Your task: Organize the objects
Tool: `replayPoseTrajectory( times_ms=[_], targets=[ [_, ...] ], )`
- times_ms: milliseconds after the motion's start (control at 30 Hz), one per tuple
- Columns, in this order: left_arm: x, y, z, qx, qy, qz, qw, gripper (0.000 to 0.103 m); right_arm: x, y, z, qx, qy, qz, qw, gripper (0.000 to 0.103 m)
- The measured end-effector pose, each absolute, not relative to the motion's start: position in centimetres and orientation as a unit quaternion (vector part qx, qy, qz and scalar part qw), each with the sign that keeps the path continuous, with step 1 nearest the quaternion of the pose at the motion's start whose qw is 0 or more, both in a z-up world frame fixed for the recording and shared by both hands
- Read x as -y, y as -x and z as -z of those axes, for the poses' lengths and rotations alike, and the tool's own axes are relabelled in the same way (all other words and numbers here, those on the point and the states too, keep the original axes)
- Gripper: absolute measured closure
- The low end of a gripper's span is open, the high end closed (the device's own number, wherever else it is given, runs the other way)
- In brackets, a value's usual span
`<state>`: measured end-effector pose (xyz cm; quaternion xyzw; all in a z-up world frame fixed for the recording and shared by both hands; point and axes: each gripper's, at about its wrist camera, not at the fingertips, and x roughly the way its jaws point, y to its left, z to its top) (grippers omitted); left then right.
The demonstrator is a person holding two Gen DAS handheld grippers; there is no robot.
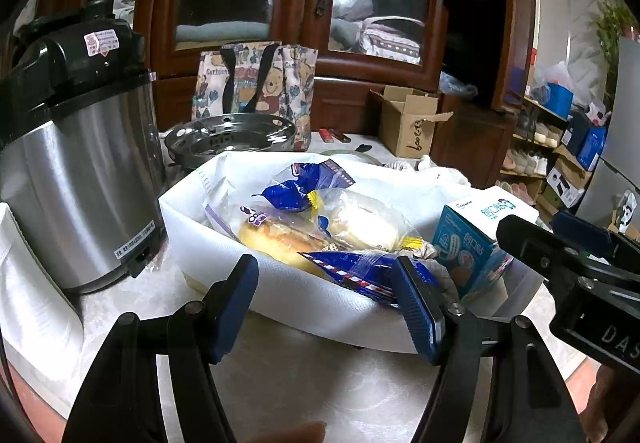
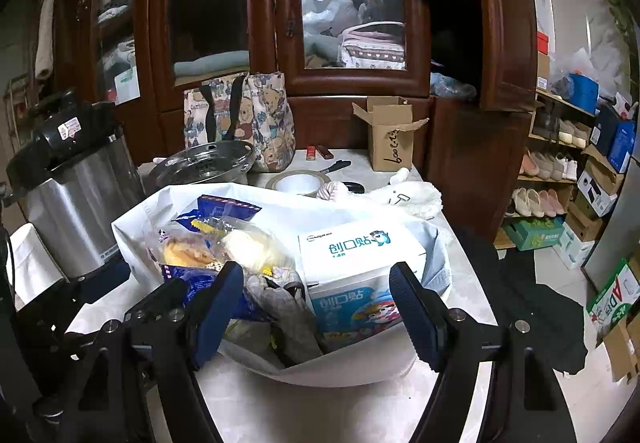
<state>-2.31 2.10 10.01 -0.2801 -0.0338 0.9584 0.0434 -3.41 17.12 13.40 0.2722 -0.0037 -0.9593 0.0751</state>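
White bag (image 2: 132, 235), plain, at centre. Inside it: box (image 2: 360, 243) white on top with teal lettering, blue cartoon print on its front; bread wrappers (image 1: 304, 183) clear with dark blue, red-white striped edges and yellow ends; bun (image 1: 272, 239) golden yellow; grey cloth (image 2: 288, 311). Cooker (image 1: 80, 179) at 9 o'clock: brushed silver body, black lid. Tote (image 1: 256, 83) at 12 o'clock: beige, cartoon bear pattern, black straps. Cardboard box (image 2: 390, 141) at 1 o'clock: brown. Fingers (image 1: 236, 303): dark blue pads on black. Desk (image 1: 320, 383): pale marbled grey-white. Cabinet (image 2: 272, 3): dark reddish brown.
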Motion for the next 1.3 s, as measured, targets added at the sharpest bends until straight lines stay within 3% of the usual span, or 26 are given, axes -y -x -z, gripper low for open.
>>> replayPoseTrajectory(
  times_ms=[333,633,767,933,1000,1200,1300],
  targets=[
    [-1.7,2.7,-9.9,0.04,0.29,-0.955,0.035,0.035,-19.9,0.6,-11.9,0.044,-0.293,0.947,0.122,0.028],
    [-1.2,3.0,-9.6,0.045,0.294,-0.954,0.029,0.035,-15.6,2.6,-8.6,-0.05,-0.398,0.904,0.146,0.029],
    [-0.3,3.4,-9.3,0.061,0.298,-0.952,0.029,0.034,-14.8,6.7,-6.6,-0.065,-0.435,0.895,0.076,0.028],
    [0.2,3.5,-9.4,0.075,0.308,-0.948,0.025,0.034,-17.5,9.9,-4.9,0.017,-0.451,0.887,0.099,0.029],
    [-0.1,3.4,-9.3,0.074,0.31,-0.947,0.028,0.034,-18.3,9.9,-5.1,0.041,-0.452,0.884,0.108,0.033],
    [-0.5,3.1,-9.4,0.064,0.309,-0.948,0.034,0.034,-18.8,6.5,-10.2,0.049,-0.381,0.912,0.146,0.033],
    [-0.5,3.2,-9.4,0.064,0.312,-0.947,0.036,0.034,-17.8,7.1,-12.4,0.027,-0.389,0.911,0.131,0.023]
  ],
)
